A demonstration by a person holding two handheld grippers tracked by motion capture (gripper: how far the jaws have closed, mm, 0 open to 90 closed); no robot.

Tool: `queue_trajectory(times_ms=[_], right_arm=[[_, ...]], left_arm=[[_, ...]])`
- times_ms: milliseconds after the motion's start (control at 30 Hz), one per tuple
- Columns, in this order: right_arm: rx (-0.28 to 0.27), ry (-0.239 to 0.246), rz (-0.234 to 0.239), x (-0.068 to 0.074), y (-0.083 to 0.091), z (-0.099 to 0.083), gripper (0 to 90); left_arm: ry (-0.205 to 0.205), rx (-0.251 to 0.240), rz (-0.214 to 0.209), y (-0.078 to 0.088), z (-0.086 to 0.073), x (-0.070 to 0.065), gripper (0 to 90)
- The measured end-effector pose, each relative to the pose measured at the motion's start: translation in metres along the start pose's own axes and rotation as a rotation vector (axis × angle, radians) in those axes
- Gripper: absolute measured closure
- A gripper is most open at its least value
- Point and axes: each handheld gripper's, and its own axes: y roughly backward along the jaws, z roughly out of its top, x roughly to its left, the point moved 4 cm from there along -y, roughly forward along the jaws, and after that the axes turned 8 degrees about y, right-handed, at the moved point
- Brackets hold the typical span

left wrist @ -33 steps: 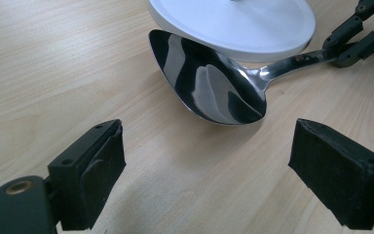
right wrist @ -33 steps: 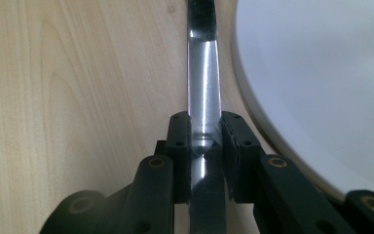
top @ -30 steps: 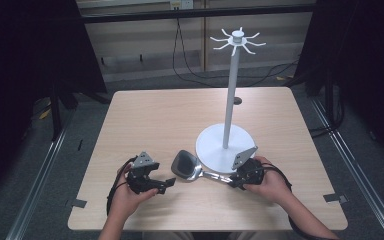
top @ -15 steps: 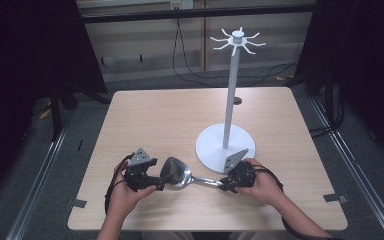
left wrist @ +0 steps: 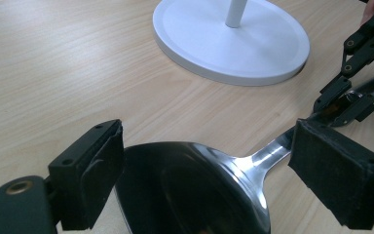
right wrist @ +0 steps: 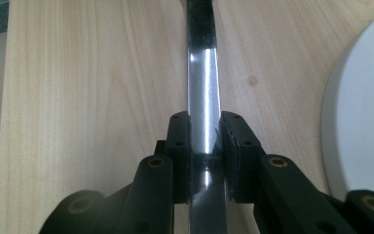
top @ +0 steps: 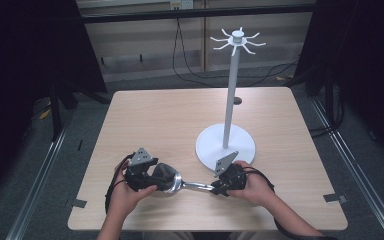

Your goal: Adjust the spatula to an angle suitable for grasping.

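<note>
— Pale wood table [top: 180, 120] under dark surroundings, cables along the far wall. What sits at the left of it?

— Near the front edge, the person's left hand [top: 125, 192] holds the left gripper [top: 152, 177]. Its 2 jaws stand wide apart, 1 on each side of the bowl of a large metal spoon [top: 172, 182]. In the left gripper view the shiny bowl [left wrist: 190, 190] lies low between the 2 black pads, with a gap on each side as far as I can tell.

— And further right?

— The spoon's handle [top: 197, 186] runs rightward across the wood to the right gripper [top: 219, 186], held in the right hand [top: 252, 187]. In the right gripper view the jaws are closed against the flat handle [right wrist: 203, 92], 1 pad on each edge.

— So where is the spoon?

— Front middle of the table, between the 2 grippers. I cannot tell if it rests on the wood or hangs just above.

— Anything beyond?

— A white stand [top: 227, 107]: round base [top: 240, 145] just behind the right gripper, tall pole, ring of small hooks [top: 237, 41] at the top. The base [right wrist: 365, 117] shows at the right edge of the right gripper view.
</note>
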Motion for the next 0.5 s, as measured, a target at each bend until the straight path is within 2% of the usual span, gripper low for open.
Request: queue_trajectory(times_ms=[267,400,500], right_arm=[[-0.009,0.001,0.009,-0.0004,0.0002,-0.0008,74.1],[-0.03,-0.034,0.013,-0.0009,0.0013,-0.0027,73.6],[-0.05,-0.043,0.015,-0.0022,0.0026,-0.0036,72.6]], left_arm=[[-0.004,0.011,-0.004,-0.0031,-0.0004,-0.0029,12.9],[-0.011,0.005,-0.018,-0.0037,0.0007,-0.0039,12.8],[-0.004,0.003,-0.021,-0.0052,0.0014,-0.0049,12.6]])
